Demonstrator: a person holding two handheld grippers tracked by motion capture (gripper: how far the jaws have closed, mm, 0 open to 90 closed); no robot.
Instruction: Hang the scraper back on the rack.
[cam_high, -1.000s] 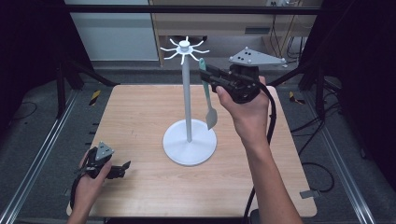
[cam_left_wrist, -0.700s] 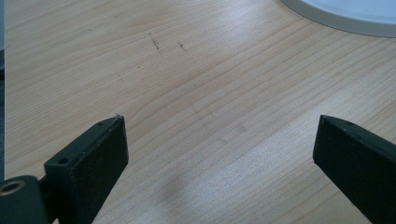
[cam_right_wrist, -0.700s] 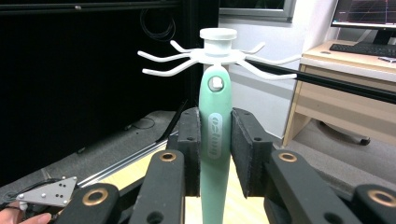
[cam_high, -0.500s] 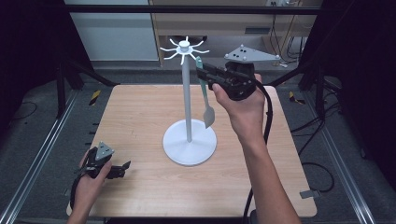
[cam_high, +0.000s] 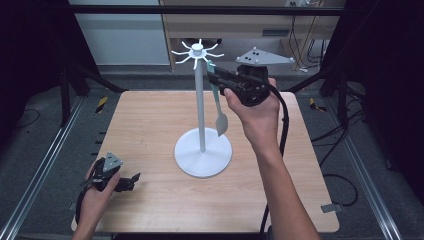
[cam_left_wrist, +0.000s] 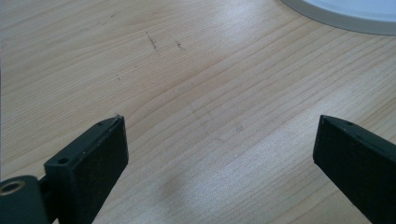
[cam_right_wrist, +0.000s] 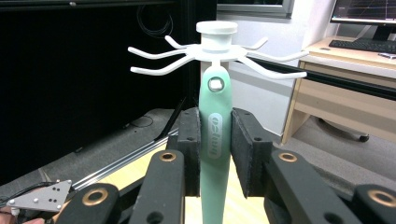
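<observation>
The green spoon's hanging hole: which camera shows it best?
The right gripper view: the green spoon stands upright and close between the right gripper pads, its square hole just under the white rack. The high view shows the whole spoon hanging small, its hole too small to see.

The table (cam_high: 150, 120) is pale, matt wood with fine grain and faint scuffs. The utensil stand (cam_high: 202, 100) looks like smooth white plastic with a slight sheen. The mint-green spatula (cam_right_wrist: 214, 135) seems soft, matt silicone. Both grippers' pads (cam_right_wrist: 242, 149) look black, rubbery and finely textured.
</observation>
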